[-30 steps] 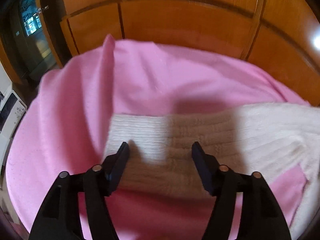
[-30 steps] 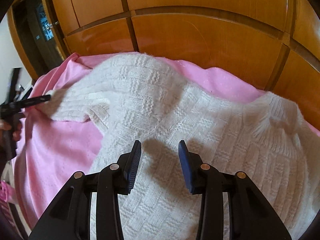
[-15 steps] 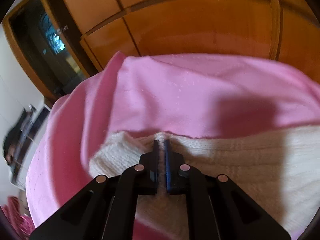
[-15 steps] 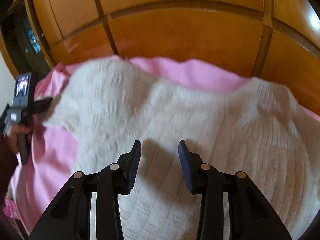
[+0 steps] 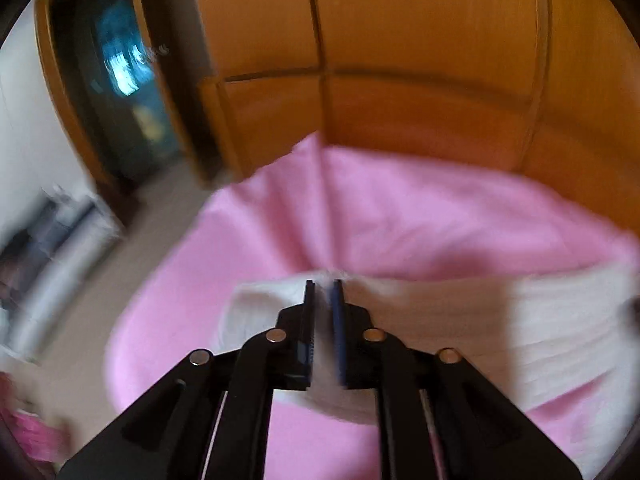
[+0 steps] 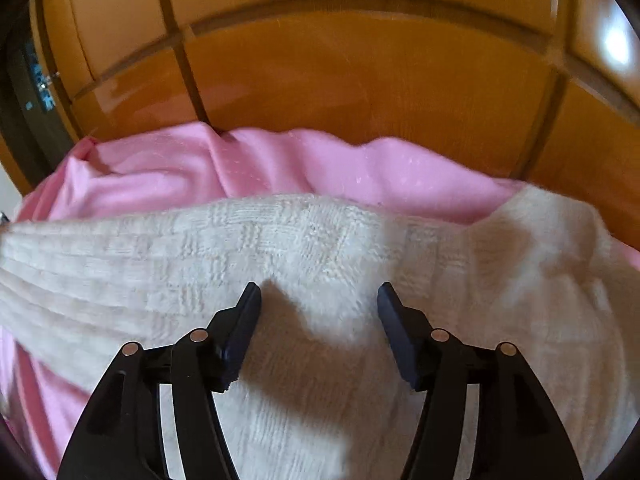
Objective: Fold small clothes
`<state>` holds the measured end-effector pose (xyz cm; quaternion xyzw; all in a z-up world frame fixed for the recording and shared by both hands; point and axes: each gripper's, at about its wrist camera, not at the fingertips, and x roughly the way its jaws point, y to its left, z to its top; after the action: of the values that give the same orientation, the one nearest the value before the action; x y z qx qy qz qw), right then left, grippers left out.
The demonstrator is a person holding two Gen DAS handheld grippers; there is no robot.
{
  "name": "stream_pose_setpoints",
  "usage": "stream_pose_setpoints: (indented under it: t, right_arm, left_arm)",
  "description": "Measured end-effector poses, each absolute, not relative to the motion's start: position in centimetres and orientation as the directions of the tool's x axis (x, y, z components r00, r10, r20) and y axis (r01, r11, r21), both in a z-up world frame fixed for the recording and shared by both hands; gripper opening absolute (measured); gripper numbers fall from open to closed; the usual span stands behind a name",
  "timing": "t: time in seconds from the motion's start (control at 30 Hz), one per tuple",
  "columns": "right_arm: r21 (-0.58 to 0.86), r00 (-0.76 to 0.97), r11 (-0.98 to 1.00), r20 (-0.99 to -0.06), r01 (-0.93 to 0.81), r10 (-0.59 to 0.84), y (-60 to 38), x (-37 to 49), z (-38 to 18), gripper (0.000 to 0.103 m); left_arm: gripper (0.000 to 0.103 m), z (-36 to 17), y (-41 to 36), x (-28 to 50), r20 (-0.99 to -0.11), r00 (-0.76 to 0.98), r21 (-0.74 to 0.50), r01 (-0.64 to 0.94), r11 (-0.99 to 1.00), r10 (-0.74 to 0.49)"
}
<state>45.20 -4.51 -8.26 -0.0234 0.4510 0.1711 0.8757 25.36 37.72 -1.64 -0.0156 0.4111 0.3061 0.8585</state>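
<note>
A white knitted sweater [image 6: 280, 240] lies spread on a pink sheet [image 6: 280, 160]. In the left wrist view its sleeve [image 5: 520, 320] stretches off to the right, and my left gripper [image 5: 323, 286] pinches the cuff end, raised off the pink sheet [image 5: 400, 208]. White knit fills the narrow gap between its pads, and the jaws are opening slightly. My right gripper [image 6: 319, 296] hovers over the sweater's body with its jaws opening wide. The knit lies below its pads, and they do not press on it.
A wooden panelled wardrobe [image 6: 360, 72] rises right behind the sheet's far edge and also fills the top of the left wrist view [image 5: 400, 80]. At the left a dark doorway [image 5: 120, 80] and pale floor [image 5: 80, 280] lie beyond the sheet's edge.
The left gripper closed on the sleeve's cuff and lifted it up and back. The right jaws spread wider. In the right view the sleeve now stretches across the sweater's body.
</note>
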Motion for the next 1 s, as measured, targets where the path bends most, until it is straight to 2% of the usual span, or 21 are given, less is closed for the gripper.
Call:
stream_pose_setpoints:
  t: [0.07, 0.1, 0.17, 0.23, 0.27, 0.33, 0.37, 0.43, 0.53, 0.6, 0.67, 0.73, 0.8, 0.87, 0.9, 0.93, 1.0]
  right_arm:
    - [0.125, 0.528, 0.932, -0.795, -0.339, 0.299, -5.7, 42.5, -7.2, 0.060]
    - [0.135, 0.523, 0.928, -0.794, -0.346, 0.311, -6.6, 41.4, -7.0, 0.060]
    - [0.139, 0.515, 0.927, -0.797, -0.350, 0.314, -8.4, 38.4, -6.5, 0.060]
    - [0.136, 0.518, 0.934, -0.801, -0.330, 0.300, -11.3, 35.2, -6.3, 0.060]
    - [0.135, 0.518, 0.941, -0.806, -0.310, 0.286, -12.7, 33.8, -6.4, 0.060]
    - [0.109, 0.522, 0.959, -0.820, -0.260, 0.235, -15.0, 31.6, -6.8, 0.060]
    - [0.092, 0.526, 0.969, -0.826, -0.231, 0.203, -16.5, 30.4, -6.8, 0.060]
    - [0.073, 0.526, 0.987, -0.839, -0.140, 0.137, -20.9, 27.4, -6.9, 0.060]
    - [0.034, 0.522, 0.999, -0.852, 0.008, 0.025, -27.3, 23.2, -6.9, 0.060]
    - [0.053, 0.501, 0.994, -0.865, 0.093, -0.001, -31.2, 20.4, -6.9, 0.060]
    - [0.071, 0.482, 0.986, -0.876, 0.149, -0.010, -34.2, 17.1, -7.0, 0.060]
    - [0.095, 0.461, 0.980, -0.887, 0.174, 0.004, -35.6, 14.7, -7.2, 0.066]
    - [0.178, 0.436, 0.969, -0.895, 0.169, 0.089, -36.3, 12.6, -7.7, 0.066]
    - [0.213, 0.420, 0.968, -0.897, 0.132, 0.140, -35.7, 10.5, -8.0, 0.066]
    - [0.219, 0.413, 0.969, -0.897, 0.113, 0.154, -35.4, 9.6, -8.1, 0.063]
    - [0.215, 0.407, 0.974, -0.898, 0.076, 0.166, -34.8, 8.5, -8.0, 0.043]
    - [0.193, 0.404, 0.981, -0.899, 0.016, 0.171, -33.6, 7.0, -7.6, 0.010]
  left_arm:
    - [0.031, -3.5, 38.2, 24.7, -0.732, 0.410, 0.228, -0.606, 0.762, 0.545]
    - [0.034, -3.8, 38.2, 24.4, -0.734, 0.400, 0.219, -0.626, 0.749, 0.549]
    - [0.033, -4.3, 36.6, 22.8, -0.722, 0.458, 0.140, -0.638, 0.757, 0.519]
    - [0.041, -5.0, 33.6, 22.1, -0.717, 0.538, 0.081, -0.567, 0.820, 0.443]
    - [0.044, -5.5, 32.4, 22.2, -0.719, 0.543, 0.102, -0.536, 0.838, 0.434]
    - [0.045, -7.5, 30.2, 23.2, -0.727, 0.525, 0.182, -0.474, 0.861, 0.443]
    - [0.045, -9.1, 30.2, 24.1, -0.760, 0.478, 0.201, -0.470, 0.860, 0.439]
    - [0.048, -11.6, 31.7, 25.0, -0.811, 0.409, 0.189, -0.493, 0.849, 0.418]
    - [0.048, -10.8, 31.6, 25.2, -0.797, 0.406, 0.197, -0.527, 0.827, 0.448]
    - [0.047, -9.5, 30.1, 24.5, -0.780, 0.453, 0.156, -0.526, 0.836, 0.431]
    - [0.051, -7.8, 28.1, 23.1, -0.768, 0.531, 0.087, -0.467, 0.880, 0.358]
    - [0.052, -6.4, 25.7, 21.5, -0.749, 0.601, 0.024, -0.398, 0.917, 0.280]
    - [0.060, -5.4, 22.2, 19.3, -0.730, 0.669, -0.071, -0.275, 0.959, 0.138]
    - [0.060, -5.0, 19.2, 17.9, -0.724, 0.689, -0.115, -0.168, 0.979, 0.033]
    - [0.060, -5.0, 17.0, 16.8, -0.721, 0.692, -0.143, -0.088, 0.986, -0.044]
    - [0.060, -4.8, 15.0, 16.1, -0.724, 0.686, -0.149, -0.043, 0.988, -0.079]
    - [0.060, -5.2, 11.9, 14.9, -0.731, 0.671, -0.133, 0.030, 0.991, -0.119]
